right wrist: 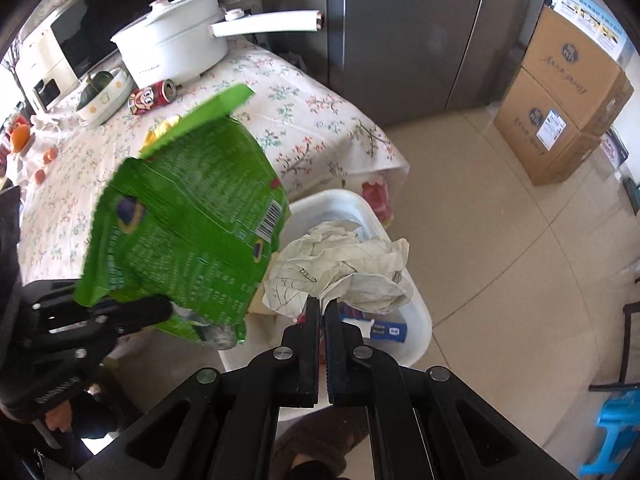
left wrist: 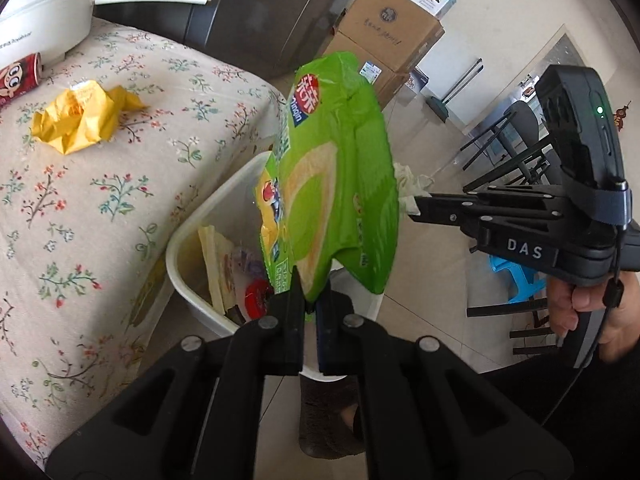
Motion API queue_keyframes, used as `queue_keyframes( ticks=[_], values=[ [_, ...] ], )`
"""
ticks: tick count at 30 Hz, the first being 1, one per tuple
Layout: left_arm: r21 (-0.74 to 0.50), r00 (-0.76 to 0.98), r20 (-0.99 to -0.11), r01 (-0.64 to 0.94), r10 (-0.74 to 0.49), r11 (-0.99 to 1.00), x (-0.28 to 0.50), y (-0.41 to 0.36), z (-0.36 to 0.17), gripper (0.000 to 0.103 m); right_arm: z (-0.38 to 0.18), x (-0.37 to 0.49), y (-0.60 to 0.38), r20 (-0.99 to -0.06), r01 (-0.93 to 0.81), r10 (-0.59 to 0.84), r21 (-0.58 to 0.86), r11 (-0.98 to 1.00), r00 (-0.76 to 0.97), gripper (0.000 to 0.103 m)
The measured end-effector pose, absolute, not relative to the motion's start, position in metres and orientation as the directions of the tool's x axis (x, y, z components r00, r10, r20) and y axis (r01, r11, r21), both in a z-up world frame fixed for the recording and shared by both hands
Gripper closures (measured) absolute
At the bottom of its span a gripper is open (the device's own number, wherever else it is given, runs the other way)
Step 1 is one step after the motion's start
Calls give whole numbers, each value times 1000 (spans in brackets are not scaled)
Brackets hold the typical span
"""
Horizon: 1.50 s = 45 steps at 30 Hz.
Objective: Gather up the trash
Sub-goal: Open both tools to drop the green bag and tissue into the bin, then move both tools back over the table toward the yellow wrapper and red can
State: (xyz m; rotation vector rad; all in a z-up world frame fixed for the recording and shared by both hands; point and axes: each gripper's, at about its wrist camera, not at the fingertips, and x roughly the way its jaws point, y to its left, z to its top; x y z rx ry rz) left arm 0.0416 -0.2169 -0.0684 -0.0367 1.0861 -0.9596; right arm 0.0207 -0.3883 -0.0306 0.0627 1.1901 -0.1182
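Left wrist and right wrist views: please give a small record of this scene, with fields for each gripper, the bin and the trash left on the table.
left gripper: shut on green snack bag, held above the bin
right gripper: shut on crumpled white paper, above the bin
bin: white, on the floor beside the table, already holds wrappers
on table: crumpled yellow wrapper, red can lying on its side

On the floral tablecloth [right wrist: 304, 128] sit a white pot [right wrist: 172, 52], a microwave [right wrist: 72, 44] and a patterned bowl [right wrist: 106, 96] — far right, stacked cardboard boxes [right wrist: 560, 108] beside a grey refrigerator [right wrist: 420, 32].
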Motion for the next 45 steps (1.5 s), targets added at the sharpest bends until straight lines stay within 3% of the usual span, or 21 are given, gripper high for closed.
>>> queue_keyframes(
  ticks=[3, 8, 14, 21, 24, 26, 29, 30, 45],
  values=[
    [-478, 98, -735, 627, -671, 615, 45, -220, -85, 95, -36, 20, -389, -936, 126, -65, -22, 992, 345, 100],
    [-428, 117, -779, 619, -616, 659, 48, -215, -94, 51, -42, 19, -389, -943, 123, -69, -30, 992, 327, 100],
    [-368, 170, -791, 635, -588, 679, 46, -198, -79, 39, -44, 20, -387, -945, 111, -64, -30, 993, 320, 100],
    [-280, 244, -813, 633, -529, 722, 54, -177, -75, 36, -51, 25, -376, -954, 87, -52, -27, 996, 295, 100],
    [-256, 269, -817, 622, -510, 740, 56, -169, -71, 29, -51, 29, -372, -957, 83, -37, -13, 996, 289, 98],
    [-246, 289, -819, 605, -496, 758, 59, -160, -68, 25, -51, 31, -373, -959, 102, -27, 2, 995, 283, 89],
    [-231, 311, -823, 583, -476, 779, 64, -148, -65, 23, -48, 35, -372, -955, 134, -28, 13, 991, 295, 53],
    [-223, 319, -825, 575, -467, 787, 66, -143, -65, 23, -45, 36, -371, -951, 134, -27, 15, 991, 307, 48],
    [-178, 418, -831, 428, -368, 886, 99, -83, -55, 21, -37, 76, -332, -933, 92, 9, 45, 995, 359, 38]
  ],
)
